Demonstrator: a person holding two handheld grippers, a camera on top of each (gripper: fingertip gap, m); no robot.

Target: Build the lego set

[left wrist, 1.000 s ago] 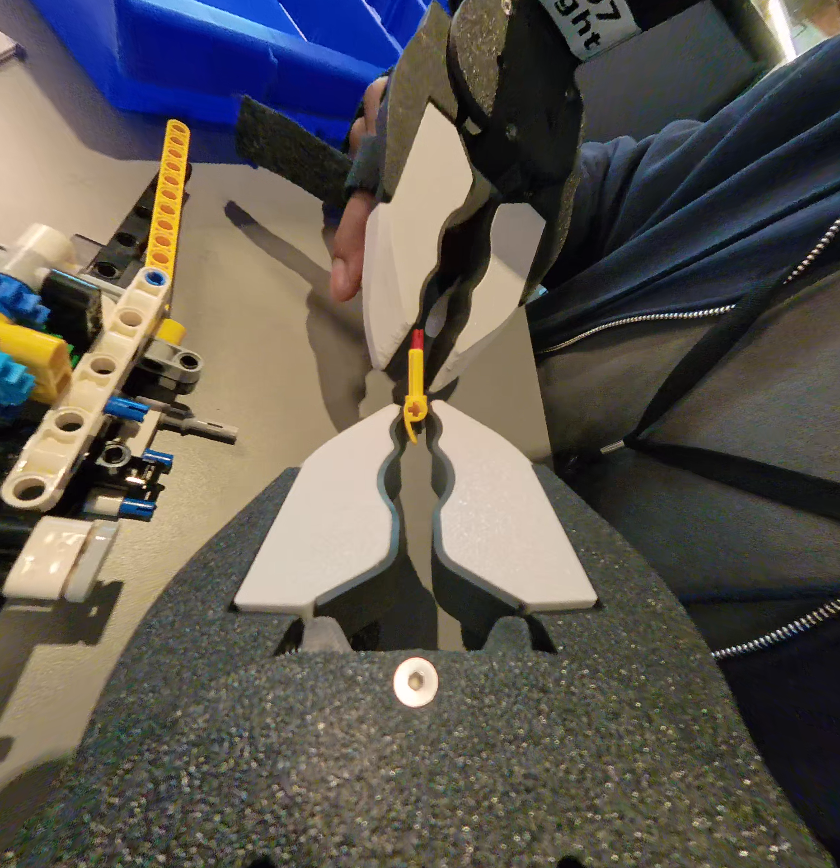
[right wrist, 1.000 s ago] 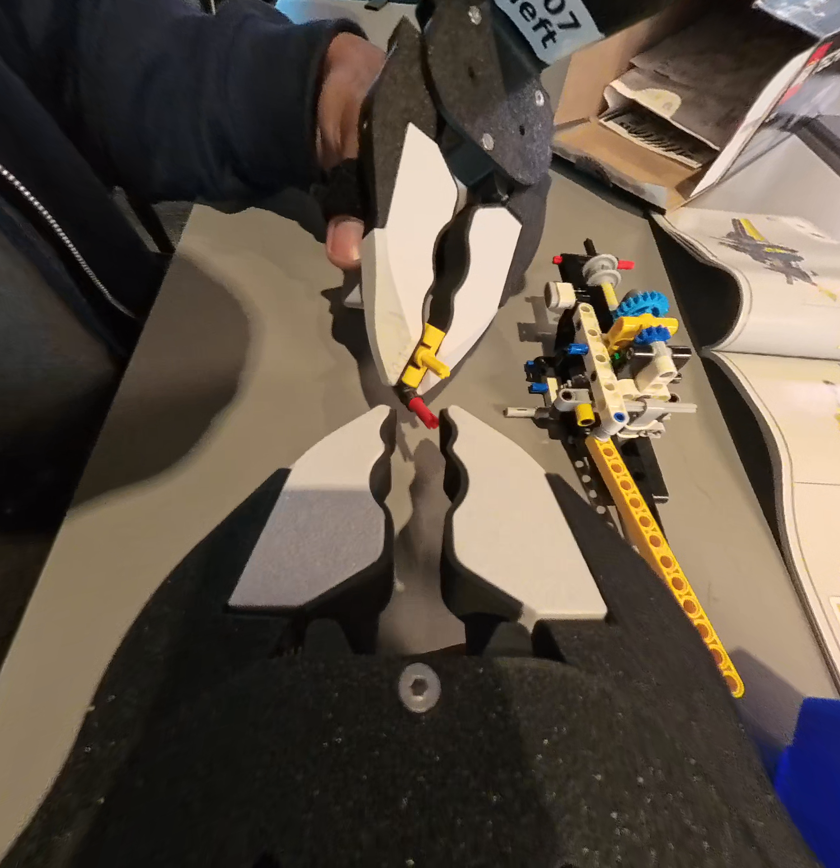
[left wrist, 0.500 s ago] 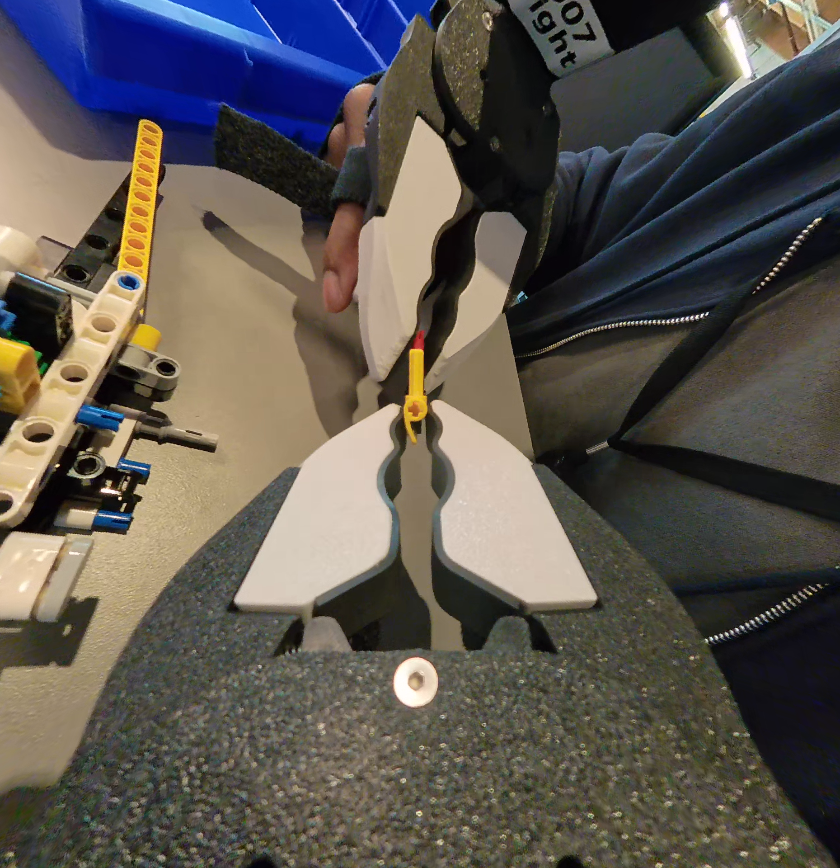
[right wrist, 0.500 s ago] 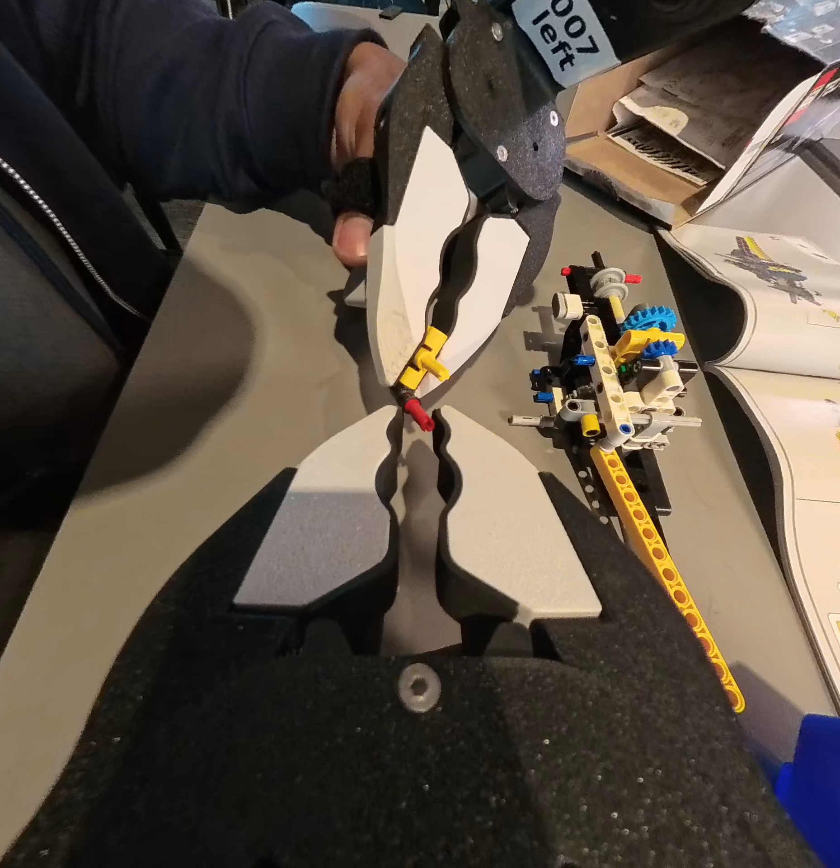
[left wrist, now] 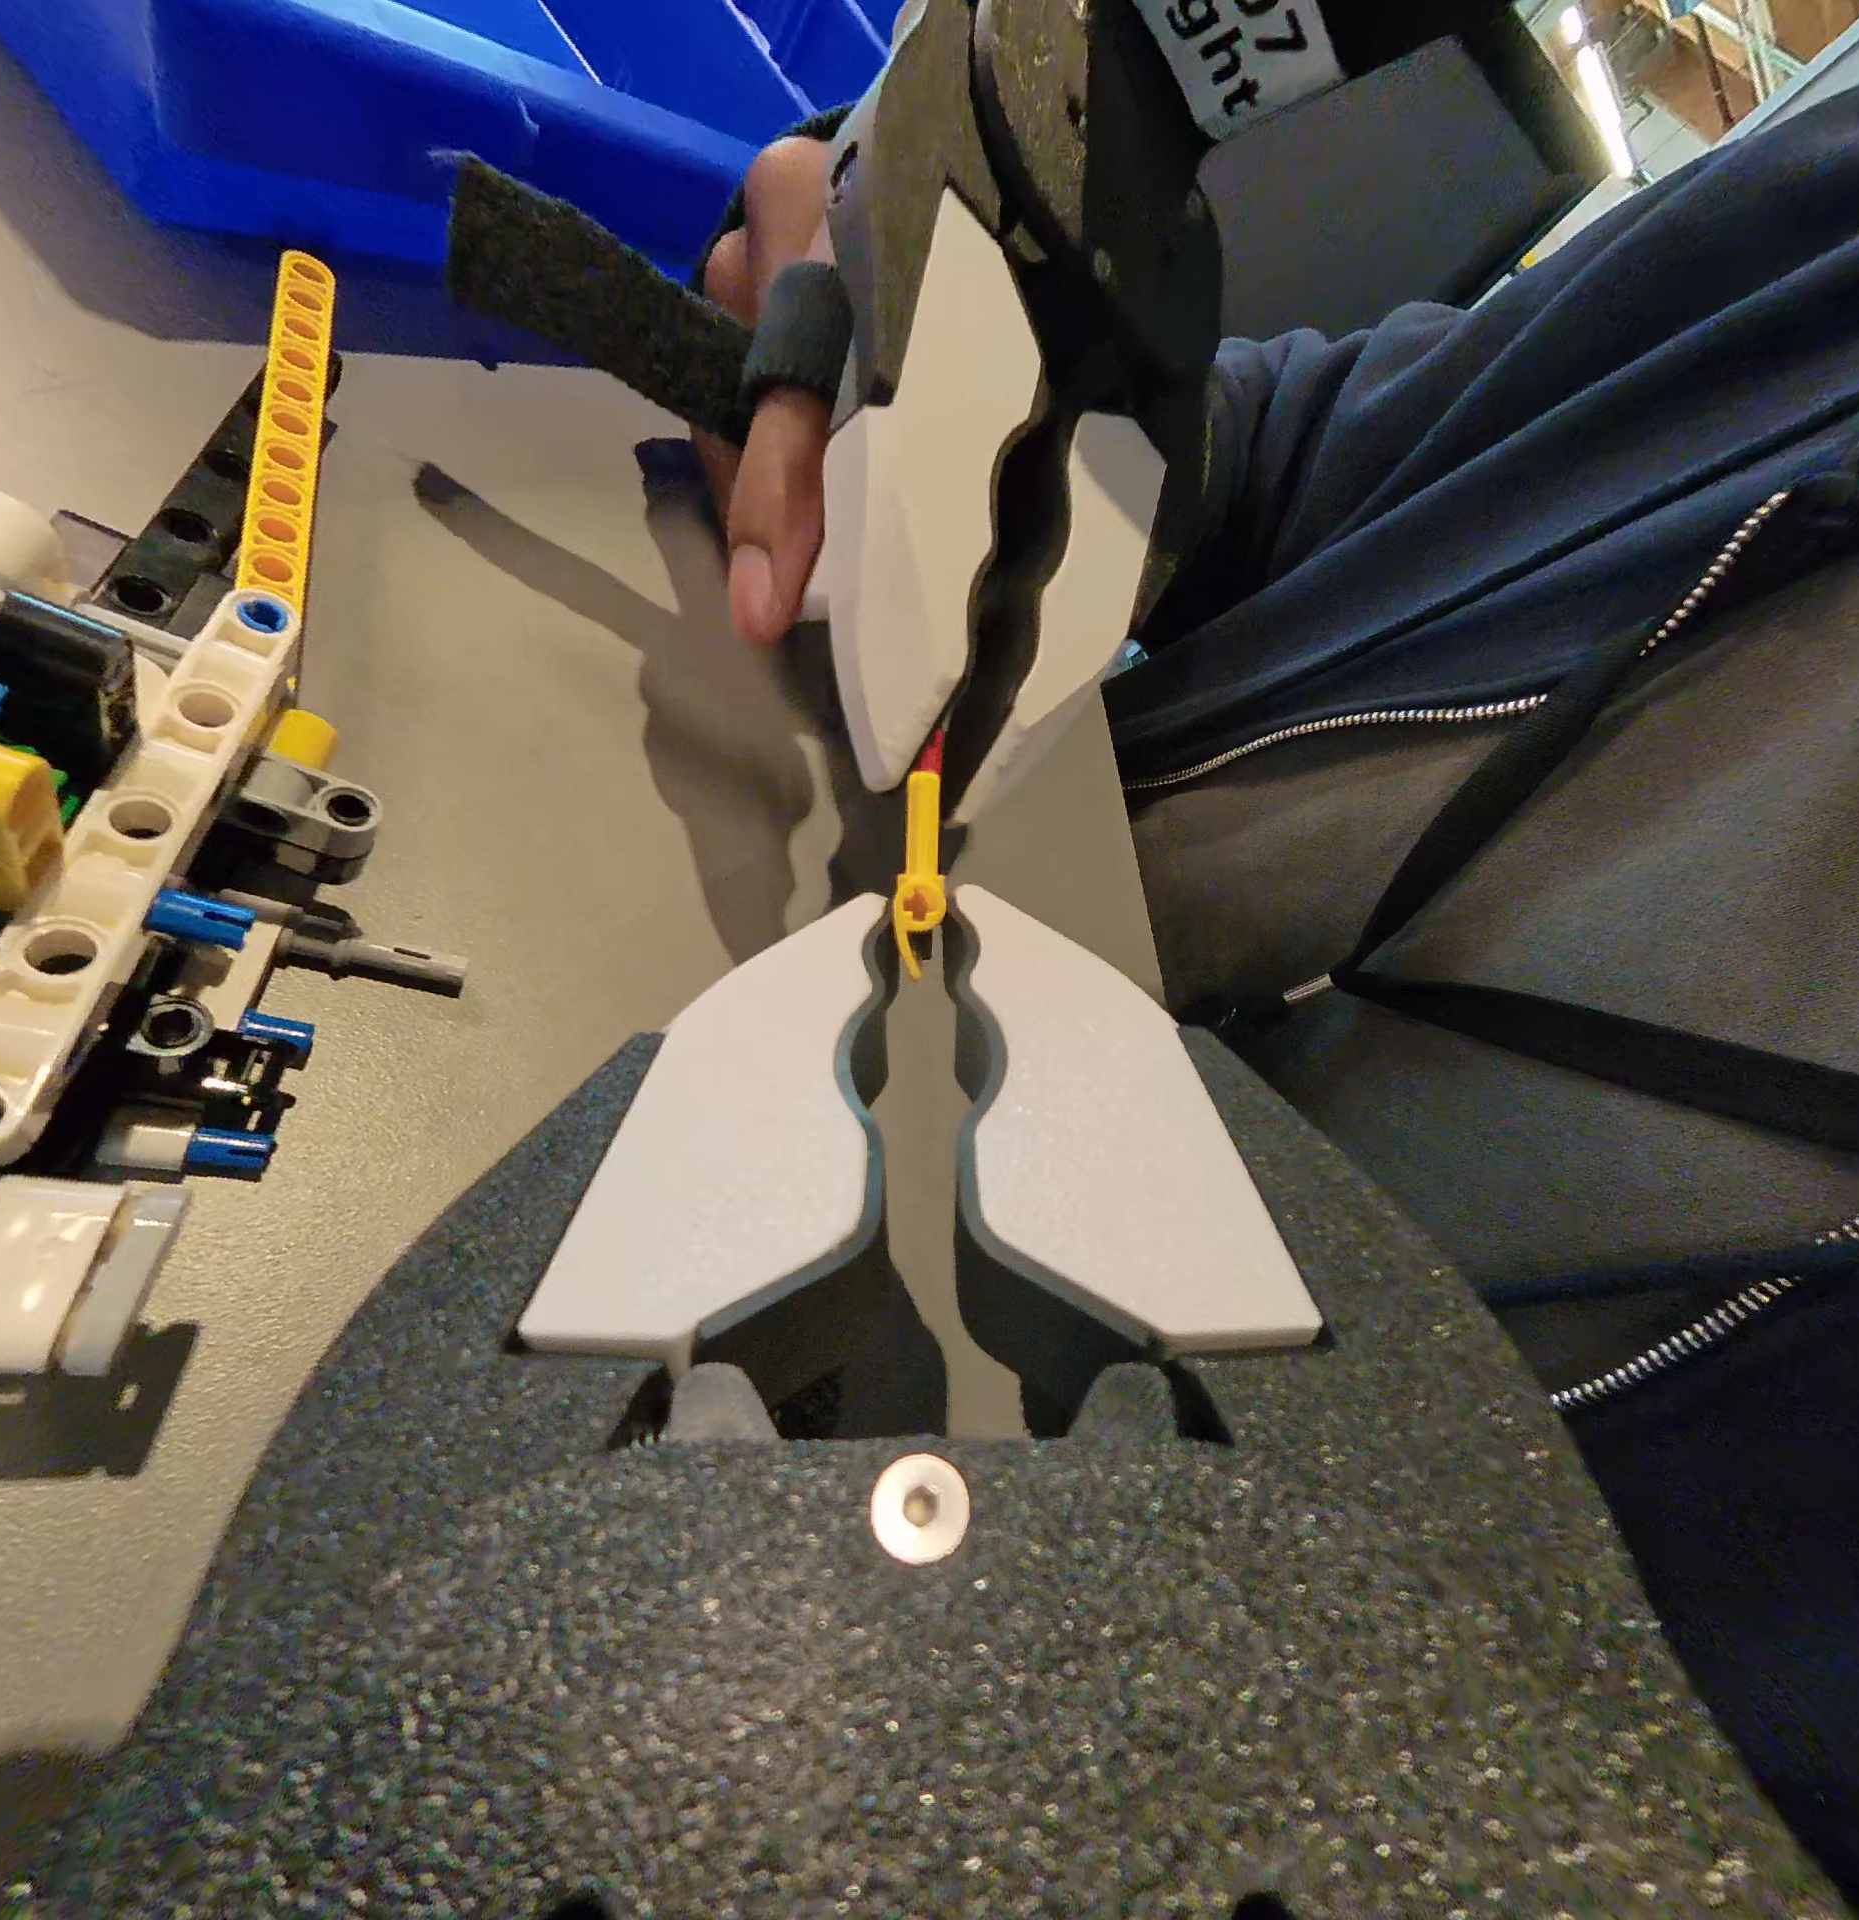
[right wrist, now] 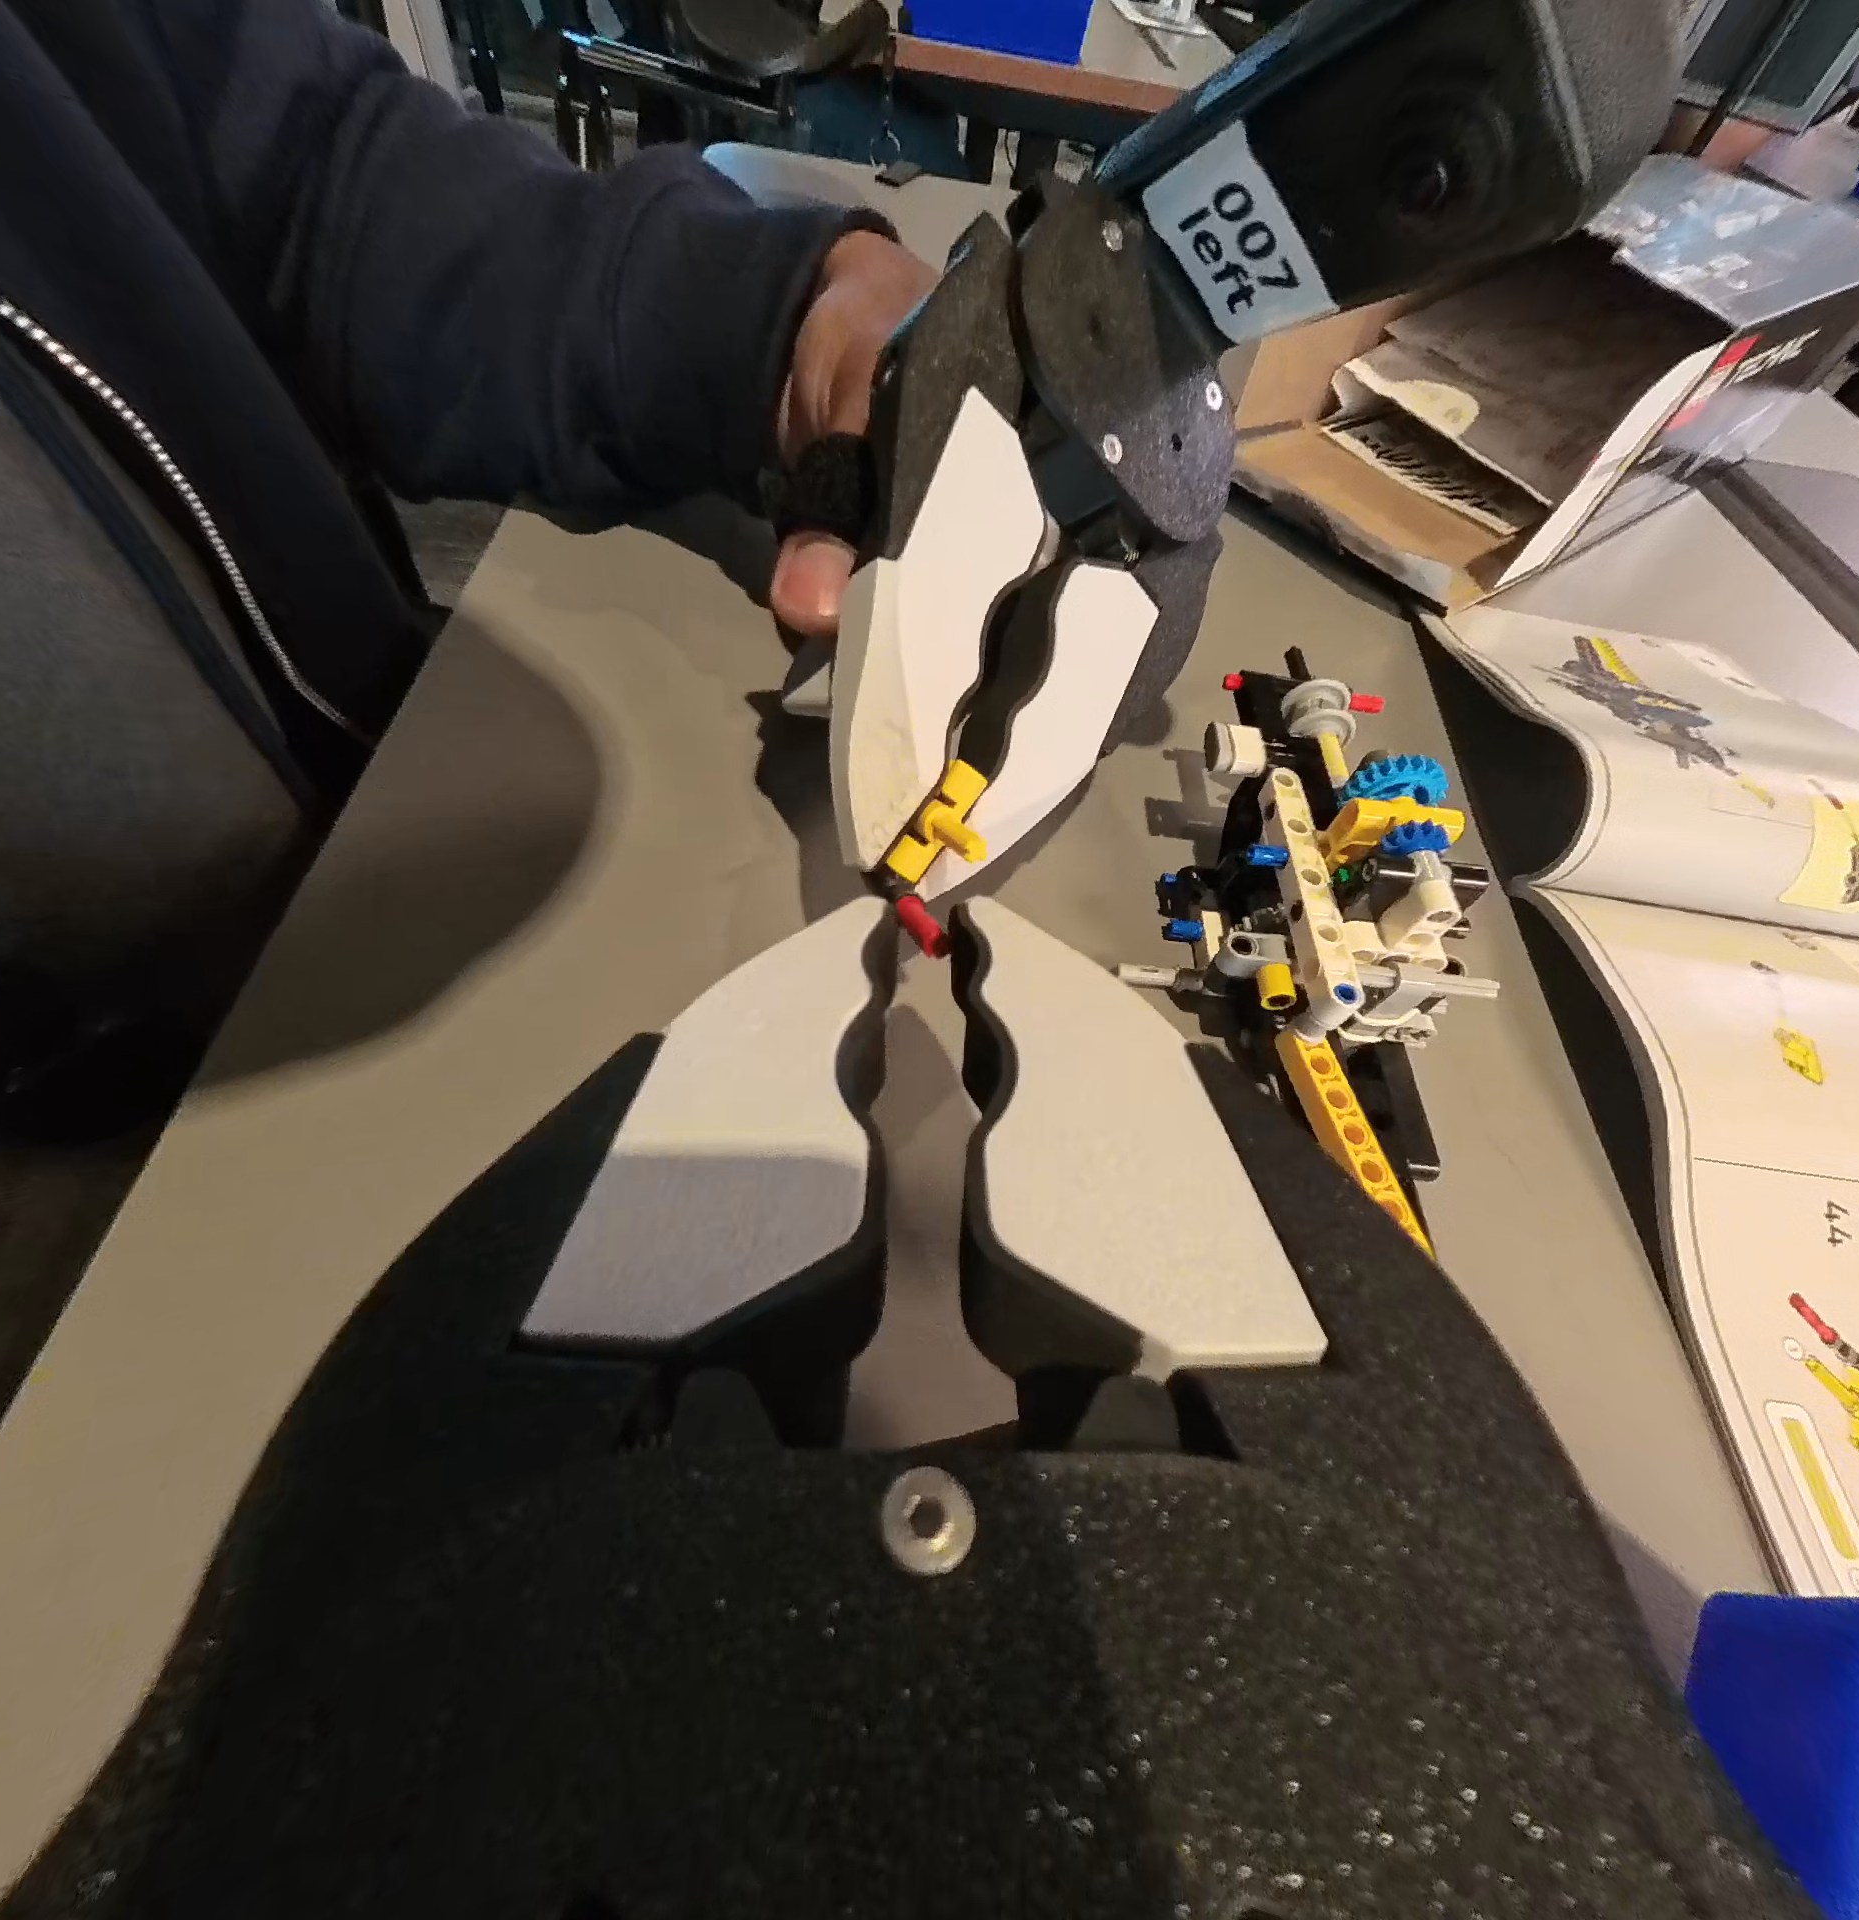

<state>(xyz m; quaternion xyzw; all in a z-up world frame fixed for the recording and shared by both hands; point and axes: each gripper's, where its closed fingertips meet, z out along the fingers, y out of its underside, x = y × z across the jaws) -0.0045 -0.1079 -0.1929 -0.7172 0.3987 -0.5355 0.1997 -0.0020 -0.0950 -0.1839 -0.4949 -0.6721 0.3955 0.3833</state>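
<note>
Yellow connector in left tool; red pin at right tool.

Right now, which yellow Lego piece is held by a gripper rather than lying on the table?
The small yellow connector with a red pin, pinched at the left gripper tips. The long yellow beam lies on the table, attached to the partly built model.

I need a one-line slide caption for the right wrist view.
Right gripper closing on red pin of yellow piece held by left gripper.
</note>
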